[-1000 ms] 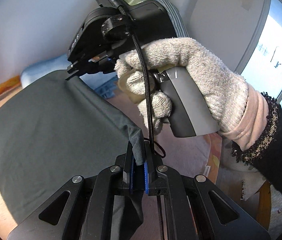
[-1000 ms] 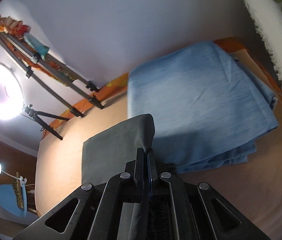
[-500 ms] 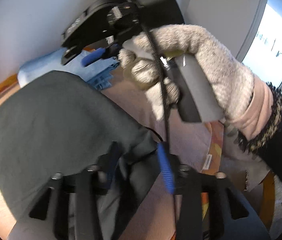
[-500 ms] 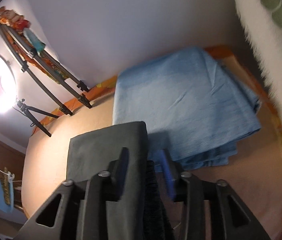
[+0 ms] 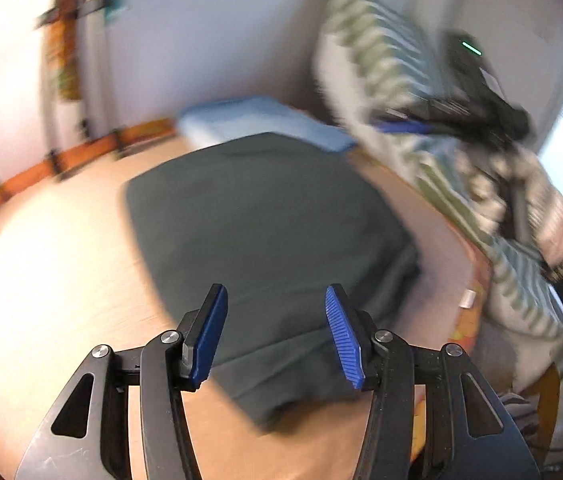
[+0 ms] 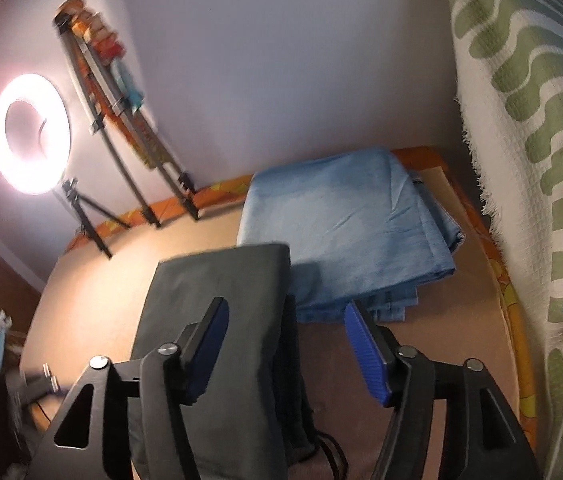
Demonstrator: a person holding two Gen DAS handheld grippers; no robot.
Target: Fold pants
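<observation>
Pants (image 5: 265, 216), dark grey and folded into a flat block, lie on the tan surface (image 5: 61, 280). Left of them stands a lit ring light (image 6: 30, 134) on its tripod. Over their near edge hangs the left claw (image 5: 275, 336), its blue pads spread wide and gripping nothing. At their right edge the right claw (image 6: 285, 350) is likewise apart and empty. Beyond the pants, touching their far corner, sits a folded blue cloth (image 6: 345, 236); right of that hangs a green-striped blanket (image 6: 541, 120).
</observation>
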